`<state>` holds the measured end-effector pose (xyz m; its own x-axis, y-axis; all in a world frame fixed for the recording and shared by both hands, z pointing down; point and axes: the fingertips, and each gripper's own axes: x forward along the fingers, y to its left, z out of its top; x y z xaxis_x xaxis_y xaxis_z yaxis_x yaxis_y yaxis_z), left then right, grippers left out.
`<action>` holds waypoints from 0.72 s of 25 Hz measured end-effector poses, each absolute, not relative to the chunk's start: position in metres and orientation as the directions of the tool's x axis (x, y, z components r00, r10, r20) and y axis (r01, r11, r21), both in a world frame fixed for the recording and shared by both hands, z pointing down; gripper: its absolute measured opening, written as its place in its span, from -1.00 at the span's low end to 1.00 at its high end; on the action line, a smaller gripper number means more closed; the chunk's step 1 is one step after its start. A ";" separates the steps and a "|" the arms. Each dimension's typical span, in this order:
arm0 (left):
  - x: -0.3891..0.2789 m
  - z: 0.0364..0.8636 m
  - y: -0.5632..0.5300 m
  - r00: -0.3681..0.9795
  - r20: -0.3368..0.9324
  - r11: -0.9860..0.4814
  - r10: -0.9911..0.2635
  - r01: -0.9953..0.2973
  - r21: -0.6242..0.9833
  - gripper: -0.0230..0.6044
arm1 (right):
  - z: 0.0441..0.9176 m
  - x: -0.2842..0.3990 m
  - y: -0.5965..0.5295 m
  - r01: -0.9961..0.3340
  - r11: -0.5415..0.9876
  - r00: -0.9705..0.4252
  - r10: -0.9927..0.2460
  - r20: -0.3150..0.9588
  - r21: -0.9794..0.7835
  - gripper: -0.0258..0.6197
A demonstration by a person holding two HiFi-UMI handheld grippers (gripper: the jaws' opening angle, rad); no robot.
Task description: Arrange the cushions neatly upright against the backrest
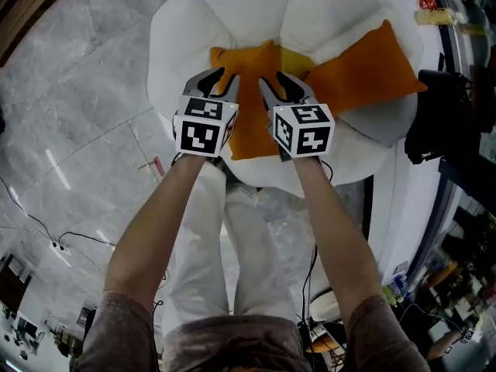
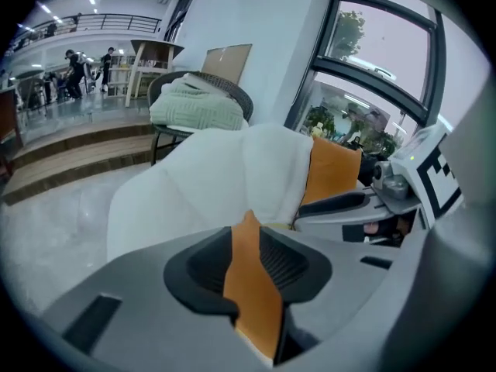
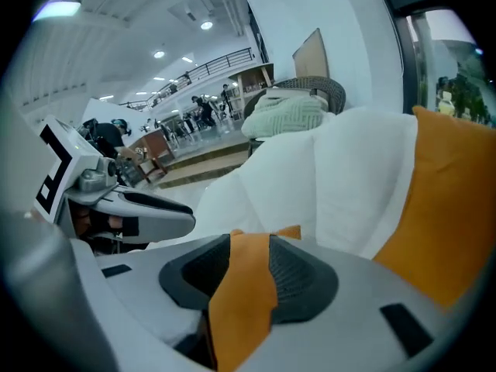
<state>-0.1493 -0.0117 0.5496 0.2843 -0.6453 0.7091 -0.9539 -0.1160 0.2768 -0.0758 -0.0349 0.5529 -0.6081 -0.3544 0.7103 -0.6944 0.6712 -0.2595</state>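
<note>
Hovering side by side, left tongs (image 1: pixel 223 80) and right tongs (image 1: pixel 273 84) stand open, gripping nothing, astride the flat cushion (image 1: pixel 246 60); backrest (image 1: pixel 256 6) lies straight beyond.

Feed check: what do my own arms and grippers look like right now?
Both the left gripper and right gripper are grey-bodied with black ribbed pads on the jaws. Each carries a white cube printed with black square markers. The arms are bare below short brownish sleeves.
</note>
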 end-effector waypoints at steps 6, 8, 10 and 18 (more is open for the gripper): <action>-0.133 0.614 0.022 0.314 0.741 -0.068 -0.594 -0.937 0.342 -0.50 | 0.612 -0.062 -0.008 -0.670 0.699 -0.567 -0.268 0.779 -0.248 -0.44; -0.129 0.633 0.026 0.314 0.749 -0.057 -0.583 -0.936 0.348 -0.48 | 0.629 -0.058 -0.007 -0.665 0.703 -0.557 -0.243 0.794 -0.252 -0.43; -0.125 0.648 0.030 0.314 0.760 -0.041 -0.569 -0.934 0.356 -0.46 | 0.641 -0.052 -0.005 -0.661 0.705 -0.549 -0.221 0.806 -0.257 -0.43; -0.115 0.683 0.030 0.326 0.774 -0.011 -0.543 -0.924 0.381 -0.42 | 0.673 -0.045 -0.003 -0.650 0.702 -0.543 -0.162 0.824 -0.290 -0.40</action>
